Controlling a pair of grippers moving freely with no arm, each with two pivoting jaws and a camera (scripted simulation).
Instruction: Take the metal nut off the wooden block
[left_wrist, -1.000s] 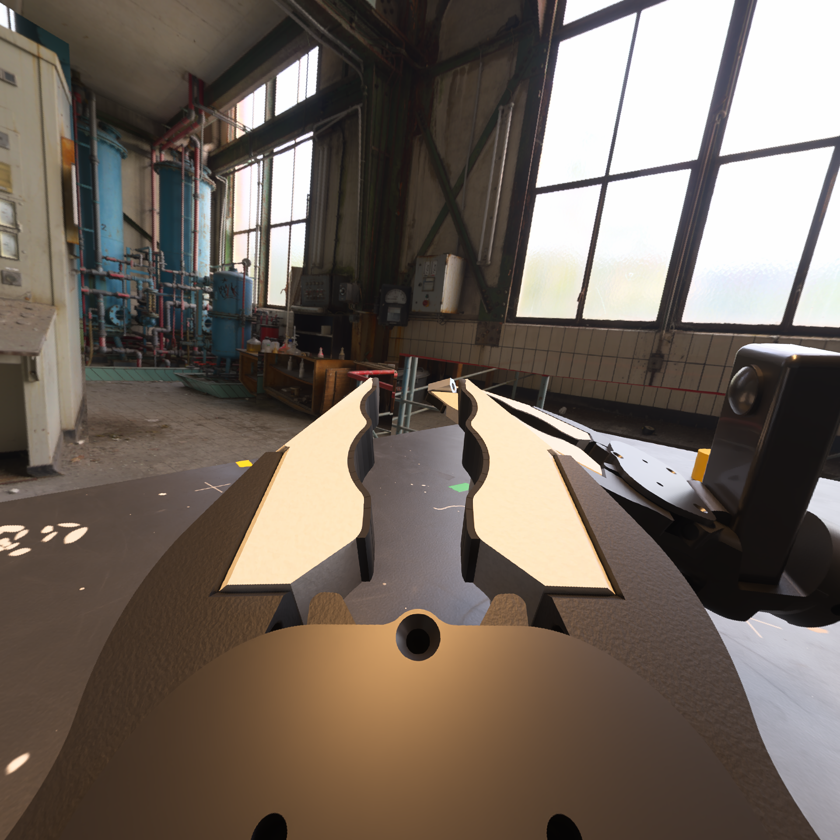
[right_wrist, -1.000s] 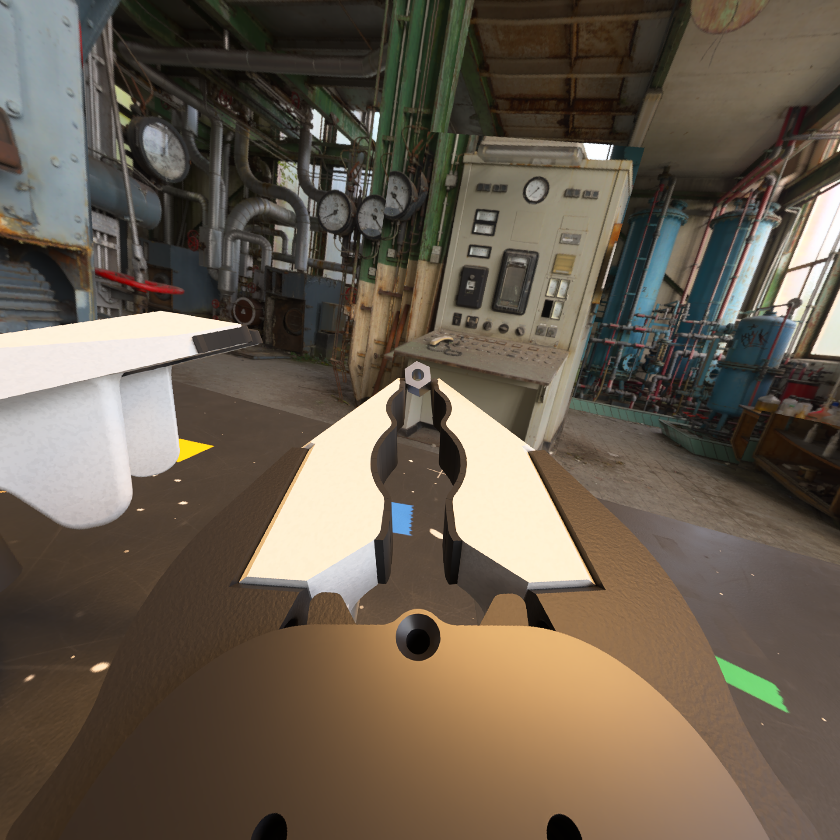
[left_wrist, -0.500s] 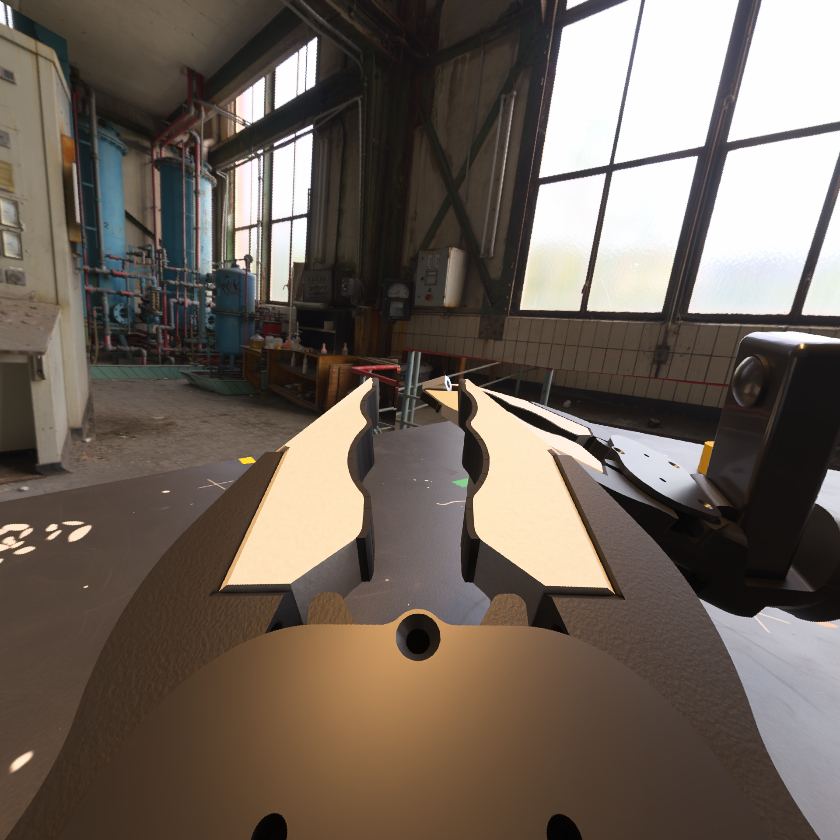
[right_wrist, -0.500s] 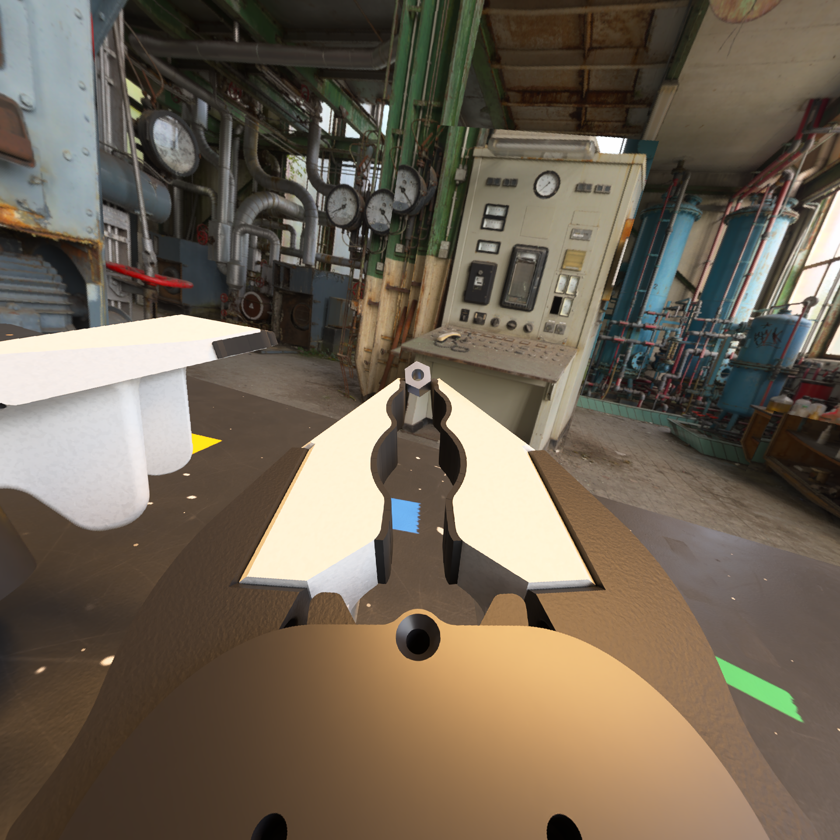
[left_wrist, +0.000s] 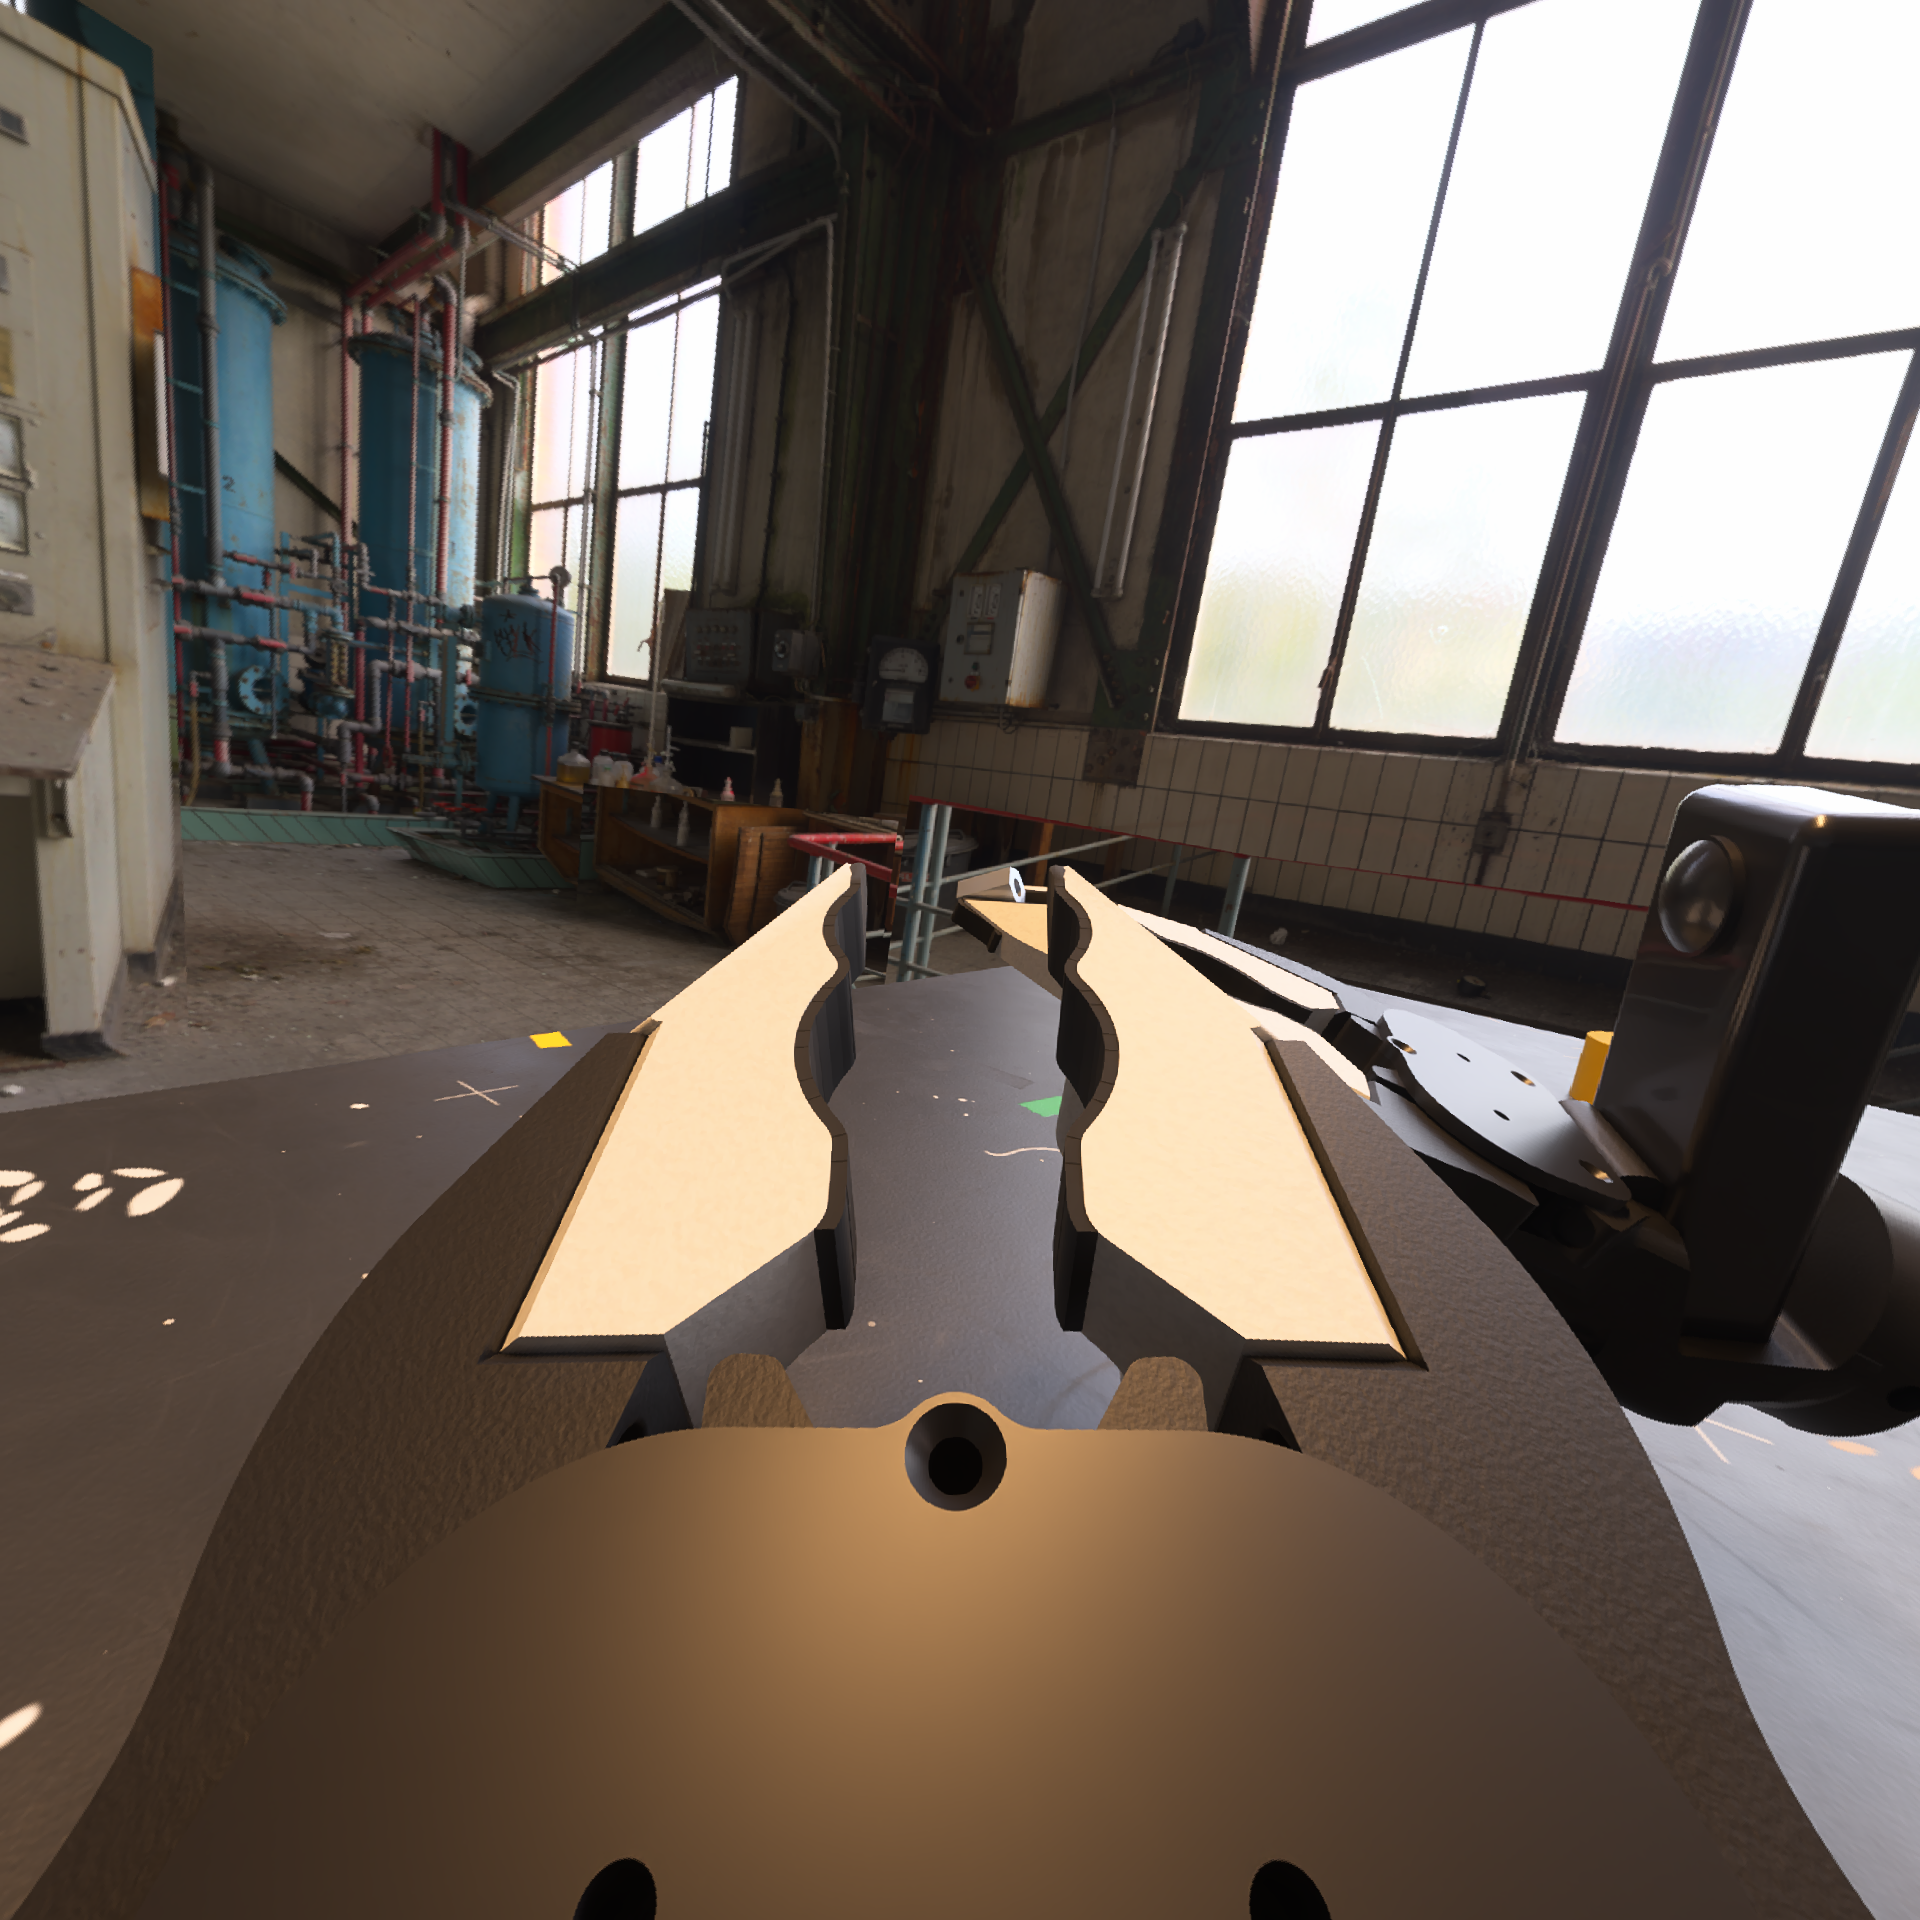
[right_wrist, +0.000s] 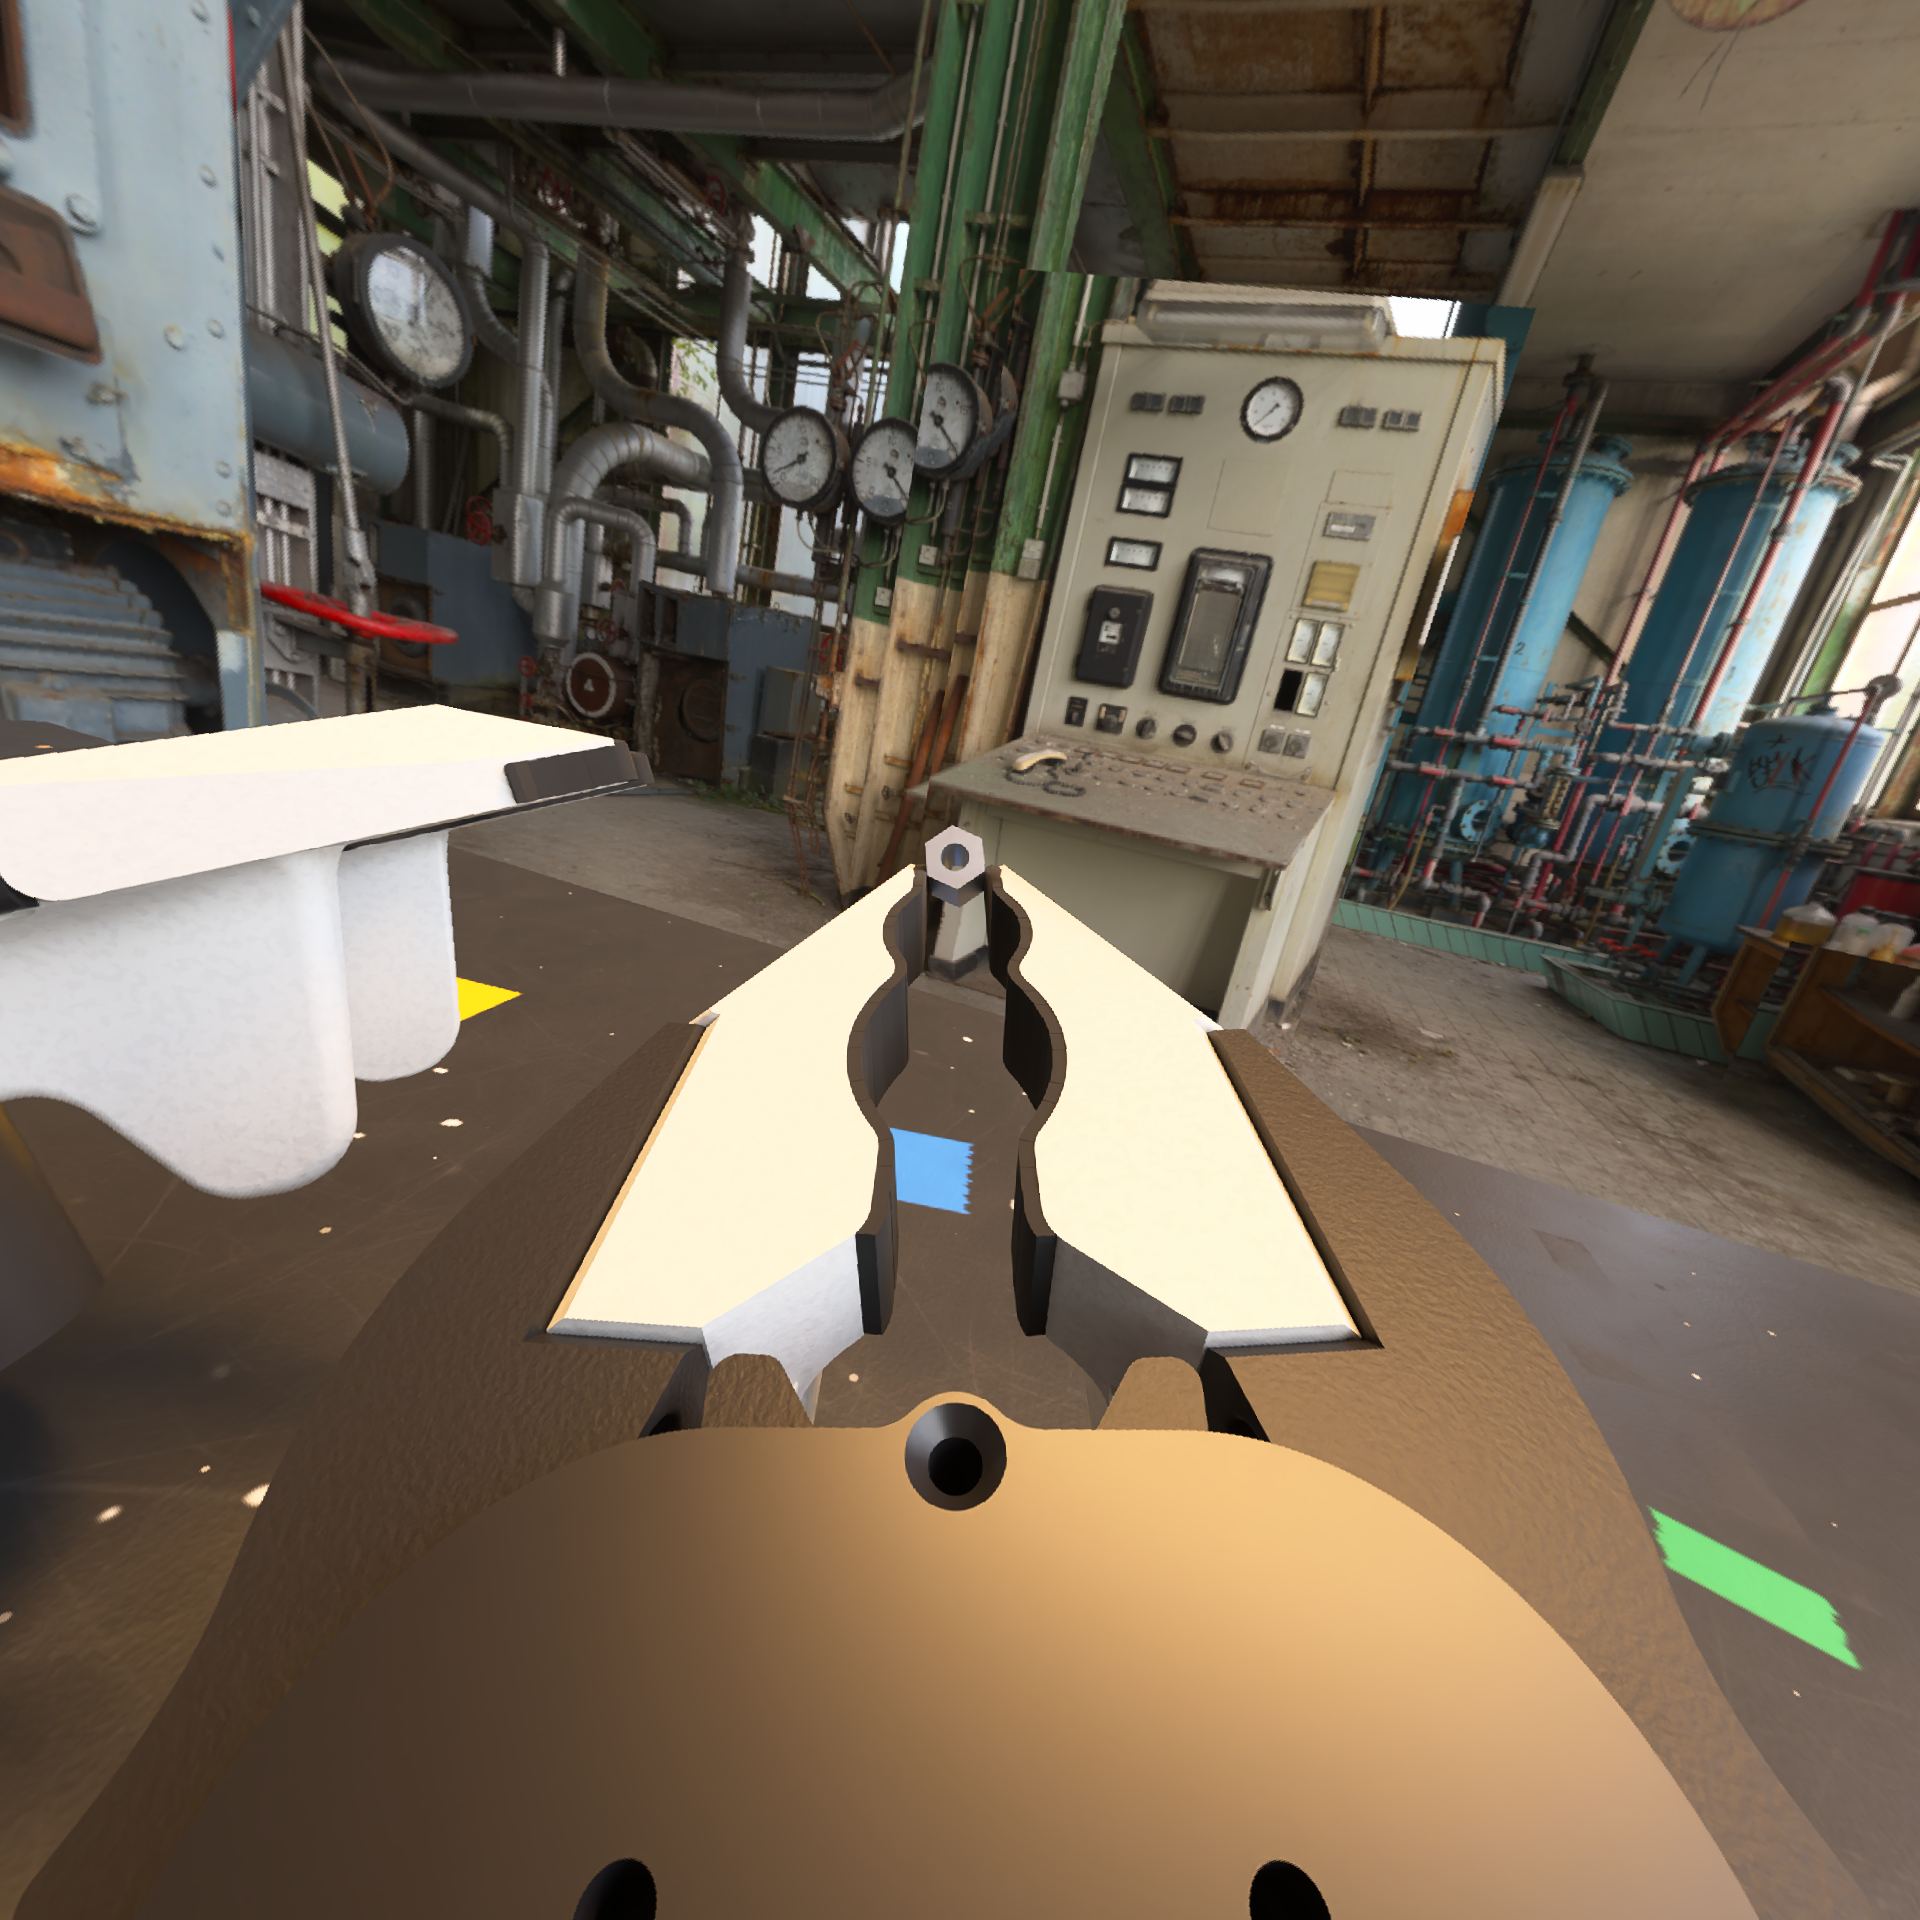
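Note:
The small hexagonal metal nut (right_wrist: 954, 858) sits between the tips of my right gripper (right_wrist: 956, 883), which is shut on it and holds it above the dark table (right_wrist: 1558, 1299). A pale surface shows between the fingers just under the nut; I cannot tell what it is. In the left wrist view the nut (left_wrist: 1016, 886) shows at the right gripper's fingertips (left_wrist: 997, 920), just beyond my left gripper (left_wrist: 954, 883), which is open and empty. A yellow block-like piece (left_wrist: 1590, 1065) shows behind the right gripper's body; I cannot tell if it is the wooden block.
The left gripper's pale fingers (right_wrist: 260, 883) fill the left side of the right wrist view, close by. Blue (right_wrist: 932, 1169), green (right_wrist: 1756, 1600) and yellow (right_wrist: 483, 997) tape marks lie on the table. A green mark (left_wrist: 1042, 1107) lies ahead of the left gripper.
The right gripper has turned slightly with the nut still in its tips, so the left gripper's fingers show farther right in its view. The left wrist view has barely changed.

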